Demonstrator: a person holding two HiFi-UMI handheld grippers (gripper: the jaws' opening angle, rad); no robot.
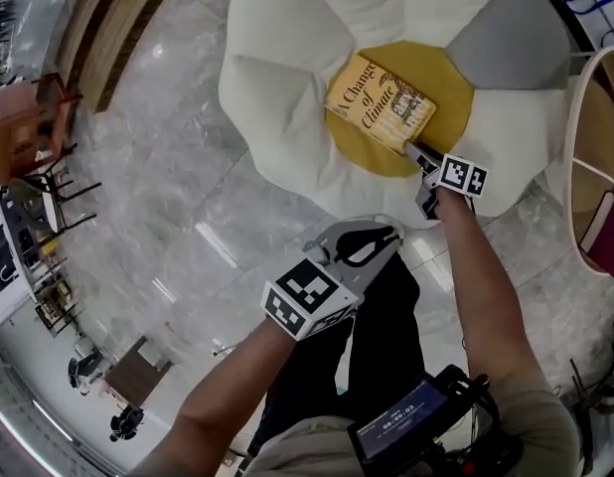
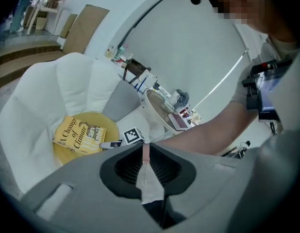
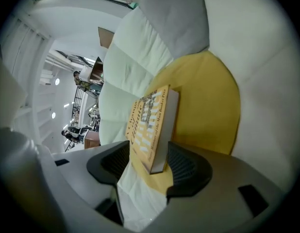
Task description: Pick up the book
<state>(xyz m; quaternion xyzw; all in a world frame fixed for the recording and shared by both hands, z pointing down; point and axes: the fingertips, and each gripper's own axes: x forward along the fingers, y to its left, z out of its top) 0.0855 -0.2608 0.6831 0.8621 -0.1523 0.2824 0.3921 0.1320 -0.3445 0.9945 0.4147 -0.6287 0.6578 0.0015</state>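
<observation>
Right gripper: my right gripper is unclenched, its jaws spread on either side of the near right corner of the book. I see no squeeze on the cover yet, so I read it as holding nothing.
Left gripper: my left gripper has its jaws pressed together with nothing between them. It hangs near my legs, well apart from the book.
Seat: the white, petal-shaped cushion seat fills the far side of the scene in front of me.
Centre pad: the round yellow centre pad sits in the middle of the petals.
Book: the yellow-covered book lies flat on that pad, cover up. Its left end reaches toward the white petals.
Long axis: it runs on a diagonal from far left to near right, and the near right end points at my right gripper. In the right gripper view the book stretches away almost straight along the jaws.
Corner: the page edge stands just beside the right pad, and the cover faces the left pad with a gap.
Nearer hand: the right, by a wide margin.
Next move, as I judge it: close the right jaws across the book's thickness at this corner.
</observation>
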